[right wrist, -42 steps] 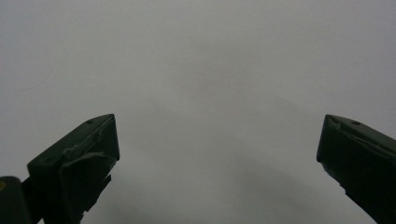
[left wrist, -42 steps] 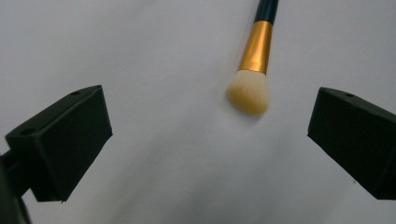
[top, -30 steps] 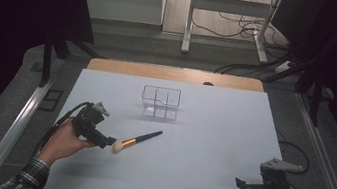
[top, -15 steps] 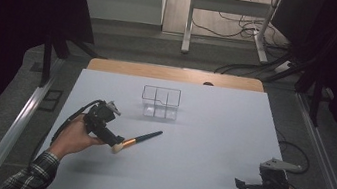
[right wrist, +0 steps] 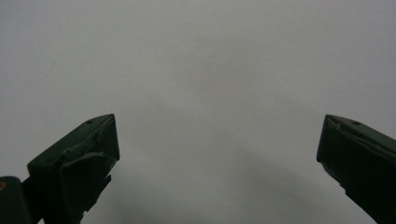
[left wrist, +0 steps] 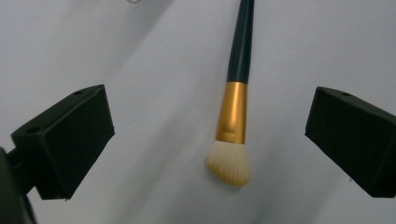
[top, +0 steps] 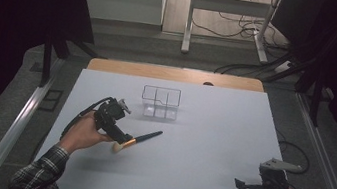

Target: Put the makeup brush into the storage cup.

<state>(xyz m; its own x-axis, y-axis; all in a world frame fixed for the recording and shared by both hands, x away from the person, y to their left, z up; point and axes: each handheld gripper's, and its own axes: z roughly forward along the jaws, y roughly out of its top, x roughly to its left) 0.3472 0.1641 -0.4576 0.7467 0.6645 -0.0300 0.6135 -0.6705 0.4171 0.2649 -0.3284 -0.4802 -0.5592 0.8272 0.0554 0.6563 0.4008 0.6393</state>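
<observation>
One makeup brush [left wrist: 236, 100] lies flat on the white desk [top: 209, 146], nearer the person than the clear organizer [top: 160, 102]. The left tongs [left wrist: 210, 140] gape released astride its gold ferrule; the right tongs [right wrist: 219, 154], released, idle well apart. Likely light and stiff-handled; grip the ferrule, not the soft bristles.

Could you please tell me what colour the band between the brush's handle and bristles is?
Gold, between the black handle and cream bristles of the brush; the left gripper view shows it best.
</observation>
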